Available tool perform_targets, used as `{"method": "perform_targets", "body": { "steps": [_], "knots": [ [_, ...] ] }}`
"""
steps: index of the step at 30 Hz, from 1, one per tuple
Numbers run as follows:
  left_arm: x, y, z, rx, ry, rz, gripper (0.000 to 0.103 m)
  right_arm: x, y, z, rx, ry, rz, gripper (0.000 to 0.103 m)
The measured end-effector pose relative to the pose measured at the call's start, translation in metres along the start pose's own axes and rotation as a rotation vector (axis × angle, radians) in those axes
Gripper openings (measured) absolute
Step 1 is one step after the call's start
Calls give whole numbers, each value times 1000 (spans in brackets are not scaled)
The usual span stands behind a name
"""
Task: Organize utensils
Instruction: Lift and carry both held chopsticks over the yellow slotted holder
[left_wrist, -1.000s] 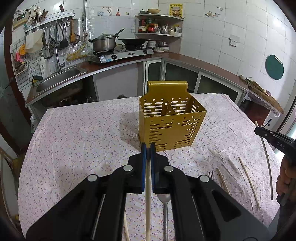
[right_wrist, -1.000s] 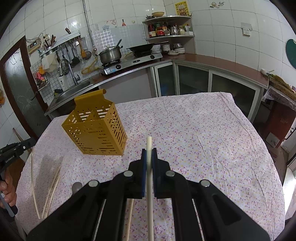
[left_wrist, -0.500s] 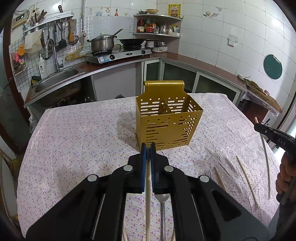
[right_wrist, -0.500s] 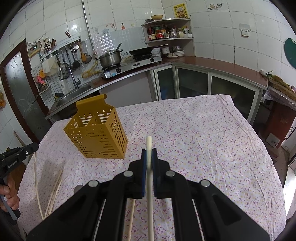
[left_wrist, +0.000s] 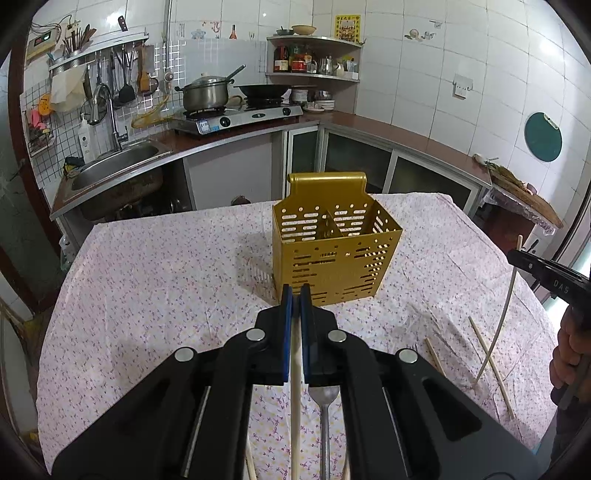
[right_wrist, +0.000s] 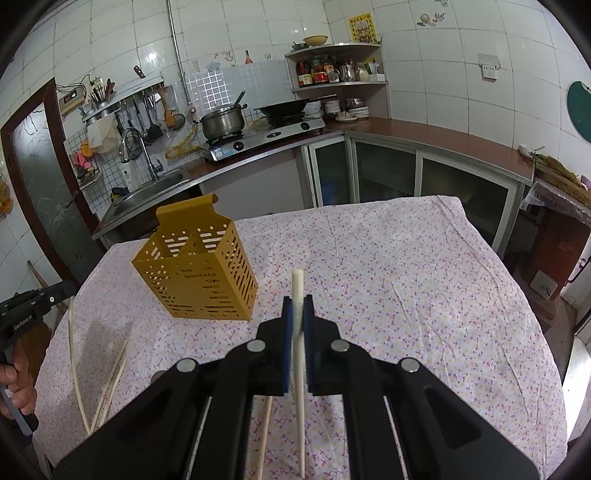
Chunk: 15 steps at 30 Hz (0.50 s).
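Both tongs are clamped on chopsticks above a floral-clothed table (right_wrist: 406, 280). The left tongs (left_wrist: 296, 295) pinch a pale chopstick (left_wrist: 295, 376) running back beneath them, a metal fork (left_wrist: 324, 402) lying on the cloth below. The right tongs (right_wrist: 298, 306) grip a white chopstick (right_wrist: 297, 291) whose tip pokes up past the pads. Loose chopsticks (left_wrist: 491, 365) lie scattered on the cloth. Farther off, the gold slotted utensil holder (left_wrist: 334, 254) stands upright mid-table, with the kitchen counter beyond.

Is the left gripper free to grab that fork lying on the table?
Probably not yet: the left gripper is shut on a chopstick, so the fork below must wait.
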<state>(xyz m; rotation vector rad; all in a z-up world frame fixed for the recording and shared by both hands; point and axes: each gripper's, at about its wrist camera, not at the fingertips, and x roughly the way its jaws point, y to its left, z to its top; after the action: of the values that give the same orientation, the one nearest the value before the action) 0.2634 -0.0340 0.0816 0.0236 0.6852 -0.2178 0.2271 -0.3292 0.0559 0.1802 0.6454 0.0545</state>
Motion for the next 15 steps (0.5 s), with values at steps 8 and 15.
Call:
{"method": "perform_targets", "body": {
  "steps": [8,15],
  "knots": [
    [-4,1,3,1,-14,5,3,-7,4,4,-12,-19,2,6],
    [-4,2,2,-6,-12,4,3,-8,4,4,-12,-19,2,6]
  ]
}}
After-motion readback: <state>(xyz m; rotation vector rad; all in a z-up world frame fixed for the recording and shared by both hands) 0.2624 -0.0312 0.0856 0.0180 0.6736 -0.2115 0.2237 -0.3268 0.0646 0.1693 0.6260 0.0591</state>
